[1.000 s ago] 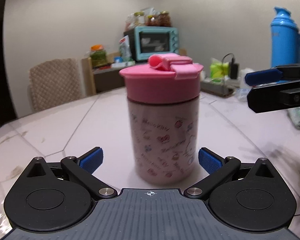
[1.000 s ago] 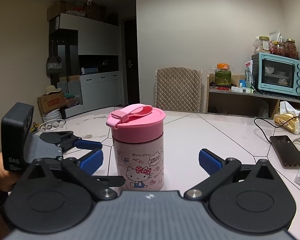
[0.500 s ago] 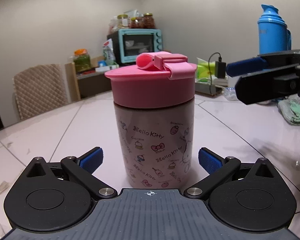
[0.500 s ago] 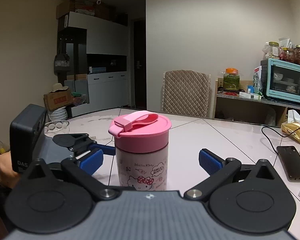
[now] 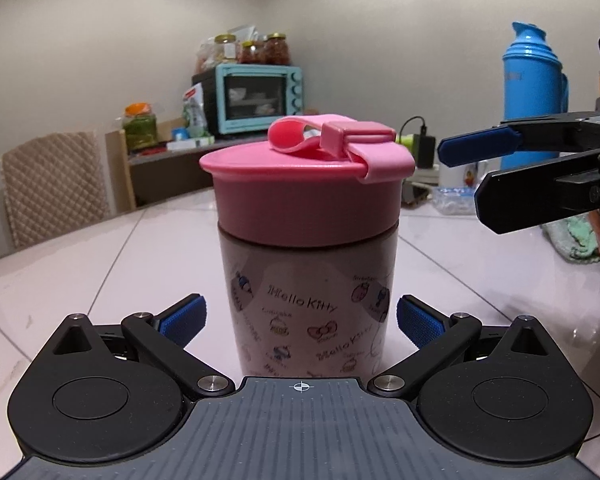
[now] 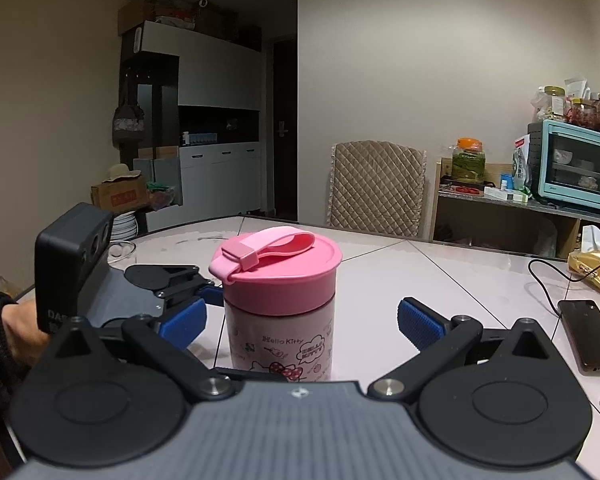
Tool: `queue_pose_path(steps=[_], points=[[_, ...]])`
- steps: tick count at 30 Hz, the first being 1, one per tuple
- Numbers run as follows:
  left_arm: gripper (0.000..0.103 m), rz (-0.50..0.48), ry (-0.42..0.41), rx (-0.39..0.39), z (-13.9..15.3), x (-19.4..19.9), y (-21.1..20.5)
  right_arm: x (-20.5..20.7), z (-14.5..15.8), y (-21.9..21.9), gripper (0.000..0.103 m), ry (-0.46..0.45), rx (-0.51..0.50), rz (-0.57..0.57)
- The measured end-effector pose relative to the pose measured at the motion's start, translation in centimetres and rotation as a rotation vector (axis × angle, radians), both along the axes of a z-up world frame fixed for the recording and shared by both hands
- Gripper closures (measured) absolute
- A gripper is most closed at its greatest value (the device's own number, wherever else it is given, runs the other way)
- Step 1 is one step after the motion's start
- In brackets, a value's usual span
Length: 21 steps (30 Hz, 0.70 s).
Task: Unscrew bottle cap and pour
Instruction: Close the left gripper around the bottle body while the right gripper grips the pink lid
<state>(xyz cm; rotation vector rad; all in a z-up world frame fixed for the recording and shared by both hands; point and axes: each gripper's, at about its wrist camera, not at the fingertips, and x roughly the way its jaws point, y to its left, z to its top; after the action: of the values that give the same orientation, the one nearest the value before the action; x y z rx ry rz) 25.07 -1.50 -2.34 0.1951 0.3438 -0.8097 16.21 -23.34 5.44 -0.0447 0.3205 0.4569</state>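
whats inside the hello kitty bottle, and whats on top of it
On top of the Hello Kitty bottle sits its pink cap, fully on, with a pink strap loop folded across it. The contents cannot be seen: the cap covers the mouth and the wall is opaque.

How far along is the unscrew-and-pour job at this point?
Early. Done: nothing beyond the approach. The pink cap sits fully on the Hello Kitty bottle, which stands upright on the table. In hand: the left gripper is open with its fingers either side of the body, not touching. The right gripper is open too. Left: grip, unscrew, pour.
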Motion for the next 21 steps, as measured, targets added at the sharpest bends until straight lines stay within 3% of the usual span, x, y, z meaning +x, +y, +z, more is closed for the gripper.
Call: queue_pose_path(steps=[13, 21], points=[[0.000, -0.031, -0.030, -0.052, 0.4, 0.9, 0.3, 0.2, 0.7, 0.6, 0.000, -0.030, -0.001, 0.031], [0.005, -0.066, -0.008, -0.082, 0.5, 1.6, 0.5, 0.5, 1.1, 0.6, 0.000, -0.042, 0.002, 0.026]])
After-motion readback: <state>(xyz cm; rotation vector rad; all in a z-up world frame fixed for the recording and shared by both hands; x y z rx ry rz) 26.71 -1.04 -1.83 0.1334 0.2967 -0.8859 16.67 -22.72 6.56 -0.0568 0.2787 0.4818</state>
